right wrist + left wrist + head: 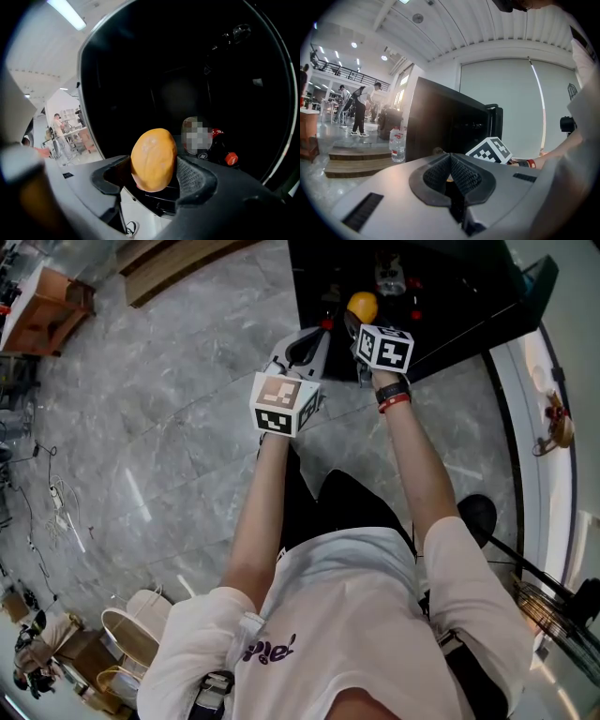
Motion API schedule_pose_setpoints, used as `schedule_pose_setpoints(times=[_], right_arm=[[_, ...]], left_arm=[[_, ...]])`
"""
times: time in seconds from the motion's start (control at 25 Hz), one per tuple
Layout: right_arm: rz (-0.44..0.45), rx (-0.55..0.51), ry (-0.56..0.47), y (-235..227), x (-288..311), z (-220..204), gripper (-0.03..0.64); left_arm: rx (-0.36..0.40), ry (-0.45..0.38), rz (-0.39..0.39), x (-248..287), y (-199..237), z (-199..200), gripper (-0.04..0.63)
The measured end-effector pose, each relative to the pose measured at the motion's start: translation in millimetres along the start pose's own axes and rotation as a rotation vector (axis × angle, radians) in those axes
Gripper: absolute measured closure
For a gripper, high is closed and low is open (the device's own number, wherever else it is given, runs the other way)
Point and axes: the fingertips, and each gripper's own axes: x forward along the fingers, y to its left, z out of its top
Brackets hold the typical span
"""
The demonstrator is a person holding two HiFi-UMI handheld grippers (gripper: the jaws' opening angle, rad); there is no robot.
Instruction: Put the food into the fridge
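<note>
The step in hand is the carry-in: the food is gripped and at the mouth of the fridge, not yet set down.

In the right gripper view the right gripper pinches an orange oval food item at lower centre, a ribbed pad on each flank and the item standing on end between them. Behind it the dark inside of the fridge fills most of the frame, with red-capped bottles lying at centre right, just beyond the food. In the head view the same orange item shows at top centre, at the edge of the black fridge opening, above the grey marble floor.

The left gripper has its jaws pressed together with nothing held. In the head view it sits left of the right one and short of the opening. Its own view looks along the fridge's dark side, with a water bottle on the floor at centre left.

As I judge it, the next move calls for reaching further in to a free spot clear of the bottles, lowering the food until it rests on a surface, and only then spreading the jaws. The rounded shape could roll once freed, so it is better laid on its side. The shelf itself is too dark to make out
</note>
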Motion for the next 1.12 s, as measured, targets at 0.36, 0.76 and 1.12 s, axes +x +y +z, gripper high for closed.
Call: schedule_pose_setpoints(times=[0.36,0.76,1.12], right_arm=[[-0.013,-0.052,0.005,-16.8,51.0,-1.3,0.308],[-0.037,-0.057,0.057,-29.8,96.2,0.3,0.307],[-0.044,-0.018,0.083,-35.8,116.9,-0.8,0.294]], left_arm=[[-0.007,-0.014,-0.022,19.1,11.0,-6.6,0.577],[-0.017,-0.005,-0.029,32.5,22.2,-8.0,0.577],[-0.009,0.015,-0.036,33.5,23.0,-6.8,0.577]])
